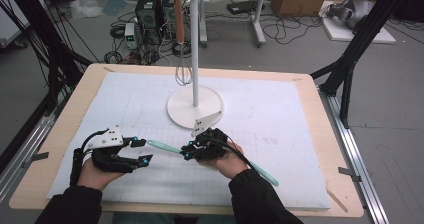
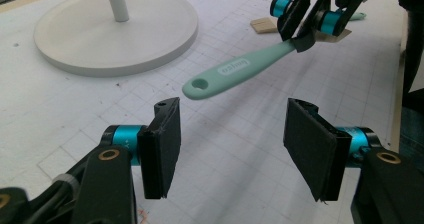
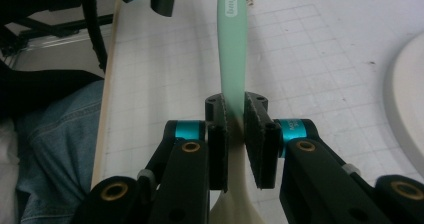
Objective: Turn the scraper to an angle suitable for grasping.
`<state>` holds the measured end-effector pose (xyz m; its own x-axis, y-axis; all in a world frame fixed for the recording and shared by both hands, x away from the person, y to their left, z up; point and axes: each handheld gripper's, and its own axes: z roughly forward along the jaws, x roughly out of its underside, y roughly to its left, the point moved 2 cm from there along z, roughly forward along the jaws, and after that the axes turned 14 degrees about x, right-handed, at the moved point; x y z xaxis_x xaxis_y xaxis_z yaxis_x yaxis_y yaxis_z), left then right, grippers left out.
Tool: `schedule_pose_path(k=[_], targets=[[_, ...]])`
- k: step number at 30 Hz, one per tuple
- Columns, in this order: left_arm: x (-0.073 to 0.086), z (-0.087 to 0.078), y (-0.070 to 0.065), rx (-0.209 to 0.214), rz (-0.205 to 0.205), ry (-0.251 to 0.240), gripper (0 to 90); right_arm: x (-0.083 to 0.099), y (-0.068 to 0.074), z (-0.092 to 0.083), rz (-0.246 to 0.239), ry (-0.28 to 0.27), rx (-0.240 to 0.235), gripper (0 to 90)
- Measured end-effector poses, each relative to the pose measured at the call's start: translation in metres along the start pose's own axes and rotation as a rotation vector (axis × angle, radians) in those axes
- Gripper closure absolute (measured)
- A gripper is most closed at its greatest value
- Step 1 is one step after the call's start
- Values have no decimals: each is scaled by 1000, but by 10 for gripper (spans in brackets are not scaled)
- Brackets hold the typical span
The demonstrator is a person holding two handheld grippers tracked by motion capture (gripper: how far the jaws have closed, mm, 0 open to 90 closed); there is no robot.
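A mint-green utensil [image 1: 165,146] with a hole at its handle end is held just above the white mat. My right gripper [image 1: 187,151] is shut on its handle near the middle; in the right gripper view the pads [image 3: 219,144] press both sides of the utensil [image 3: 233,44]. The rest of it runs back under the right hand toward the table's front right. My left gripper [image 1: 141,151] stands open to the left of the handle end. In the left gripper view the utensil [image 2: 235,71] lies ahead of the left gripper [image 2: 232,144], with nothing between its pads.
A white hook stand [image 1: 195,106] with a round base rises behind the right hand; a whisk [image 1: 182,74] with a wooden handle hangs from it. The white gridded mat [image 1: 280,119] covers most of the wooden table. A small wood chip [image 2: 263,25] lies near the right gripper.
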<state>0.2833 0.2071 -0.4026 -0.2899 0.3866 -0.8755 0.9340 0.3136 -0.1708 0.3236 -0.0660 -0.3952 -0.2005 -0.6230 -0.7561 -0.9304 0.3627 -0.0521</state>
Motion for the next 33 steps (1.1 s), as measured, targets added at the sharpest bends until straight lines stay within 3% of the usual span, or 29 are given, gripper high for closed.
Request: schedule_pose_path(k=[15,33], targets=[[1,5,-3,62,14,27,502,-3,14,10,-75,-9,-57,808],[2,7,-3,111,18,42,571,-4,18,9,-132,-32,-66,807]])
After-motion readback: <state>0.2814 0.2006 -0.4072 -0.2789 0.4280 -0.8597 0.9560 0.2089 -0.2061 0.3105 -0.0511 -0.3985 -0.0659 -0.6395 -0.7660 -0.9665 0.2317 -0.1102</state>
